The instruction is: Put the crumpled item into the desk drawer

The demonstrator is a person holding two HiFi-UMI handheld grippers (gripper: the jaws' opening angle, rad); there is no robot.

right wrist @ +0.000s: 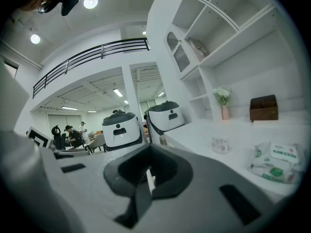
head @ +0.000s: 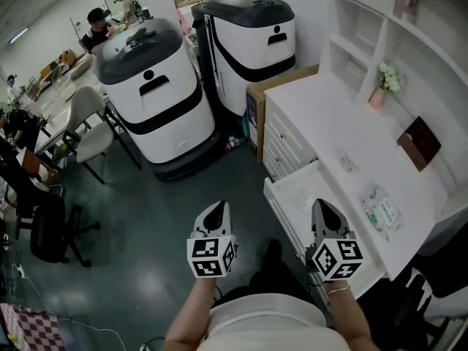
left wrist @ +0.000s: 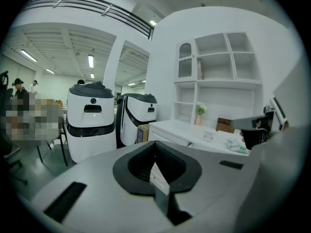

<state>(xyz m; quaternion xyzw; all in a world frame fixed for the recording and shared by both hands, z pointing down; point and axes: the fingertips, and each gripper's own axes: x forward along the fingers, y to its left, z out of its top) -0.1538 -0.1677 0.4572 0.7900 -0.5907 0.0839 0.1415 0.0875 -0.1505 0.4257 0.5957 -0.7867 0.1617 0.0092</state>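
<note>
Hanging closed, right hand-held gripper (head: 322, 206) seems above edge of open drawer (head: 298, 190).

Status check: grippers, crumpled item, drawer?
Both shut, empty: left gripper, right gripper. Untouched crumpled packet on desk. Open drawer, nothing in the way.

Head view: high, looking steeply down, white table (head: 322, 115) at right. Gripper views: low, near-level along own jaws. All three share that table and the two white-and-black rounded machines (head: 157, 97).

I look into an open lab hall: two big white machines (head: 152, 86), office chairs (head: 89, 126), people (head: 99, 22) at tables (head: 55, 93).
</note>
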